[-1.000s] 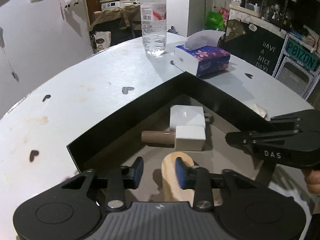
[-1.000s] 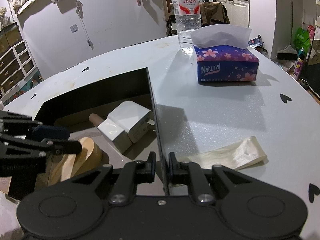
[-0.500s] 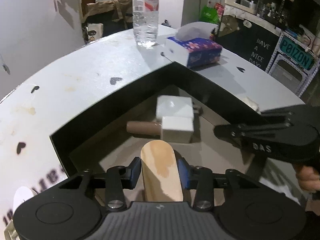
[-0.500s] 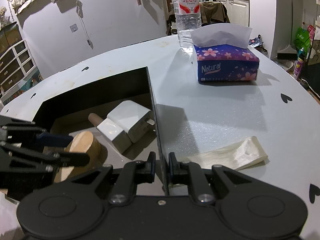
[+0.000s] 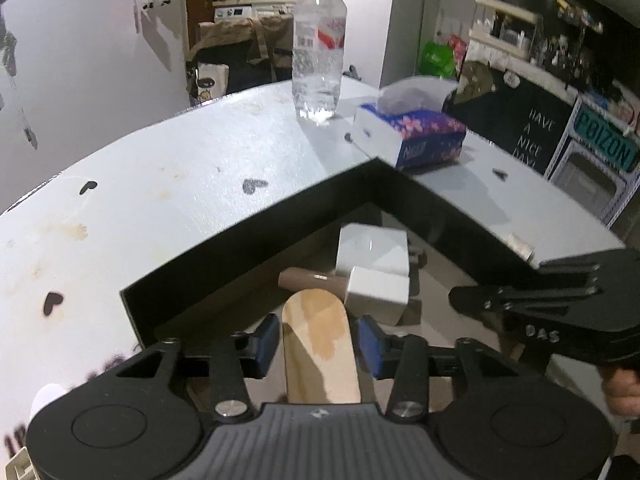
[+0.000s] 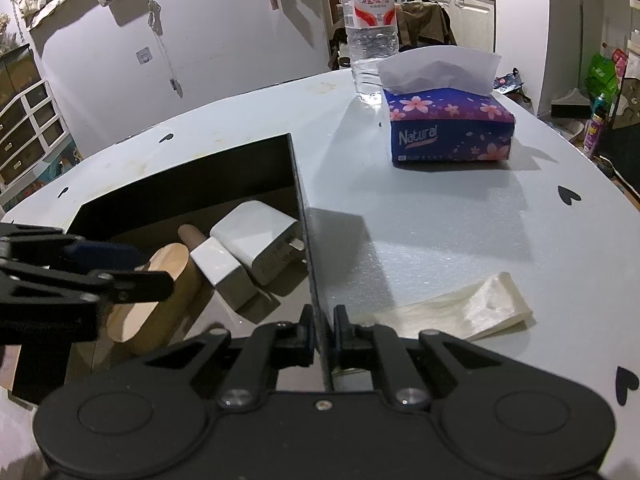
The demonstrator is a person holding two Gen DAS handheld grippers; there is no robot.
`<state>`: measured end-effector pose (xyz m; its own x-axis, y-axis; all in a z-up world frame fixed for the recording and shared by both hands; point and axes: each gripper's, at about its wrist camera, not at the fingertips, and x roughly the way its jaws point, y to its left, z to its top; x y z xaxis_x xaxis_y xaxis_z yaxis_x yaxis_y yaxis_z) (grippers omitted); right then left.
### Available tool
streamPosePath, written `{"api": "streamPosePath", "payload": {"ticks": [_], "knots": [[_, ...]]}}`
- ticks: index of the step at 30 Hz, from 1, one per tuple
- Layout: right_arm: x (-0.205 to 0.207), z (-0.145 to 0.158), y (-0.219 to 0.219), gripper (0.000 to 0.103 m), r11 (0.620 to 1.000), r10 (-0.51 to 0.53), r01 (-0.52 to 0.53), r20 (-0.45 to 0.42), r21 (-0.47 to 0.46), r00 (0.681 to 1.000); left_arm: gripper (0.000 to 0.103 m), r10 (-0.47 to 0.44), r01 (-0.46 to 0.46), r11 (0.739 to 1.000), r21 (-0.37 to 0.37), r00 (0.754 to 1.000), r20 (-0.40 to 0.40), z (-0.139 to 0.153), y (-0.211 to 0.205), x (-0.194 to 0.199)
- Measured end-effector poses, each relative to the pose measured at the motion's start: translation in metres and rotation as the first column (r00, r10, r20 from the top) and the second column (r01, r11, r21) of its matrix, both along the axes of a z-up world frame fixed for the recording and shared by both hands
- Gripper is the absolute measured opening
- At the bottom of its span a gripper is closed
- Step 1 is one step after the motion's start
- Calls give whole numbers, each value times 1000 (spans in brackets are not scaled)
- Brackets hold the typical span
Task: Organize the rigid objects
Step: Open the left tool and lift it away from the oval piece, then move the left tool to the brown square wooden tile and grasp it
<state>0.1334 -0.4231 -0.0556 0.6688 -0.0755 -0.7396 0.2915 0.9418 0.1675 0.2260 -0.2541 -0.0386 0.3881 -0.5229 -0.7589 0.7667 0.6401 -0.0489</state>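
Note:
A black open box (image 5: 256, 240) sits on the white table. Inside lie two white chargers (image 5: 374, 248) (image 5: 378, 294) and a brown tube (image 5: 308, 280). A rounded wooden block (image 5: 318, 344) lies in the box between the fingers of my left gripper (image 5: 318, 342), which stands open with small gaps on both sides of the block. In the right wrist view the block (image 6: 160, 296) rests on the box floor under the left gripper (image 6: 80, 276). My right gripper (image 6: 320, 330) is shut on the box's right wall (image 6: 302, 216).
A water bottle (image 6: 370, 28) and a blue flowered tissue box (image 6: 450, 128) stand at the far side of the table. A crumpled cream plastic wrapper (image 6: 460, 308) lies on the table right of the box. Black heart marks dot the tabletop.
My left gripper drew back and tilted, so the wooden block now lies flat between its fingers, and its jaws opened wider. My right gripper stayed clamped on the box wall.

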Motion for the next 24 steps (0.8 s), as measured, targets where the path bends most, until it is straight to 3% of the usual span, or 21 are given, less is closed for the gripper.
{"api": "streamPosePath", "payload": {"ticks": [8,15,21,24], "knots": [[1,1,0,6,1000,-3,3,-8,-14,1000,57,37,-34,995,-90,999,35,21,27,-24],[1,1,1,6,1000,-1,1,-10,-23,1000,57,110,-99,983,-155,992,62,28,61,-50],[2,1,2,6,1000,-1,1,-15,-29,1000,57,240,-216,951,-222,967,88,33,102,-66],[2,1,2,6,999,3,-3,-18,-32,1000,57,322,-294,924,-243,943,86,30,127,-73]]}}
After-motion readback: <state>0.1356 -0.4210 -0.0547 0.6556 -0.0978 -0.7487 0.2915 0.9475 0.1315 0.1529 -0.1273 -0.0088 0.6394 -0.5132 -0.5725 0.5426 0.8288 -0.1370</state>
